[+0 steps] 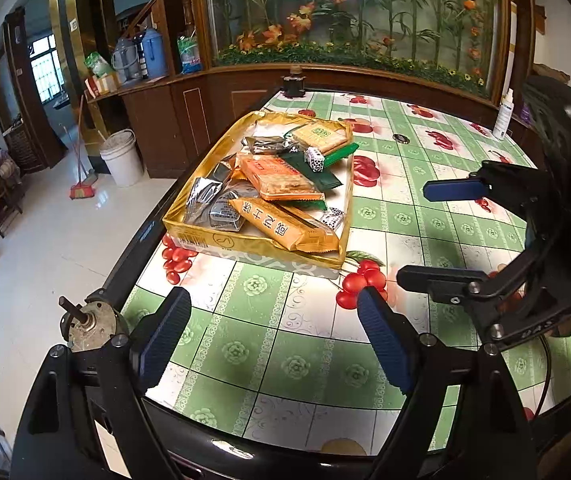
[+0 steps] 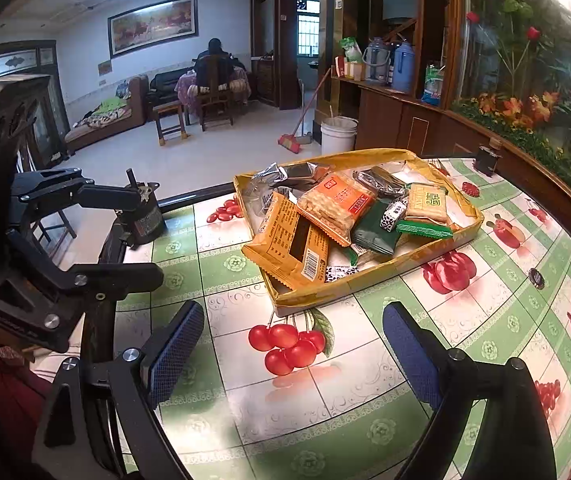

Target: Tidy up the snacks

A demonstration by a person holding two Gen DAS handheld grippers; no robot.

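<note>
A shallow gold box (image 1: 205, 240) (image 2: 365, 286) sits on the table and holds several wrapped snacks: an orange cracker pack (image 1: 281, 178) (image 2: 335, 202), a yellow-orange pack (image 1: 281, 226) (image 2: 285, 250) at its near corner, dark green packs (image 1: 321, 178) (image 2: 373, 232), silver packs (image 1: 205, 196) (image 2: 269, 174) and small black-and-white candies (image 1: 313, 159) (image 2: 393, 212). My left gripper (image 1: 273, 332) is open and empty, above the table just short of the box. My right gripper (image 2: 293, 352) is open and empty, also in front of the box; it shows at the right of the left wrist view (image 1: 413, 232).
The table (image 1: 285, 360) (image 2: 325, 400) has a green-checked fruit-print cloth. A small motor (image 1: 85, 322) (image 2: 141, 212) stands at its left corner, a dark jar (image 1: 293, 82) (image 2: 487, 158) at the far edge, a white bottle (image 1: 503, 114) at far right. A wooden cabinet lies behind.
</note>
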